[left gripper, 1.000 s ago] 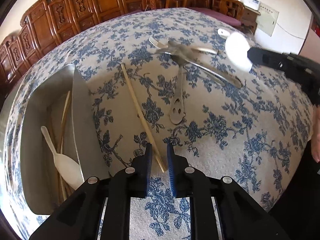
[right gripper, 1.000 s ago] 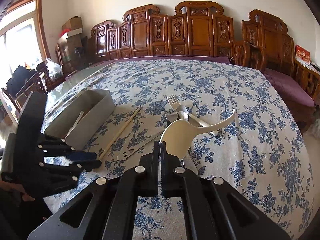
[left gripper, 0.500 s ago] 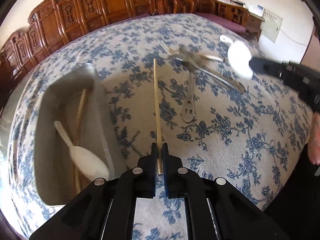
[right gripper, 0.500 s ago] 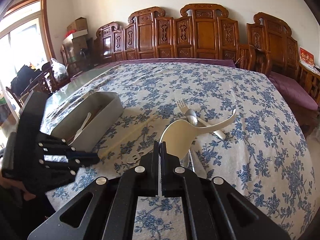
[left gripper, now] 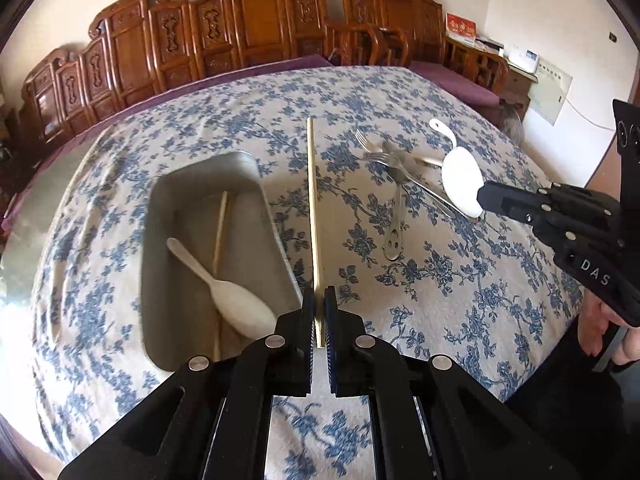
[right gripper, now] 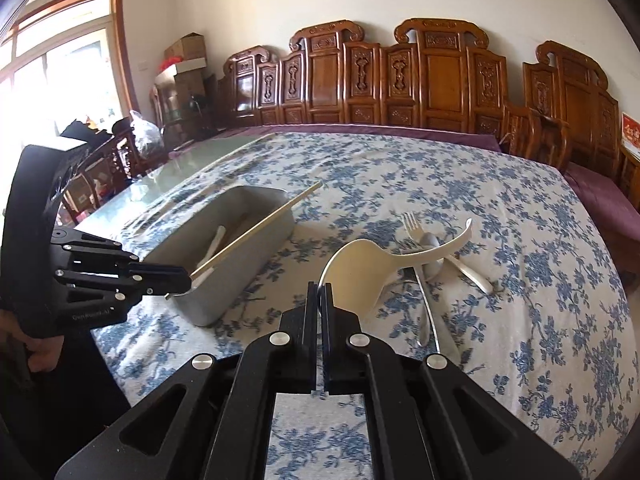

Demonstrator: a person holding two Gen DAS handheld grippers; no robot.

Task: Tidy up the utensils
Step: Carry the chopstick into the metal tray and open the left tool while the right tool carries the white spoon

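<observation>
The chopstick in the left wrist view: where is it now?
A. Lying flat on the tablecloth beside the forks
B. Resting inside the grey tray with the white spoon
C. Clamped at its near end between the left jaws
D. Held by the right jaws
C: the chopstick has its near end pinched in the closed left gripper and juts forward, beside the grey tray.

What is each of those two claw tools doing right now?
Left gripper: closed, holding a chopstick.
Right gripper: closed, holding a white spoon by its bowl.
</observation>
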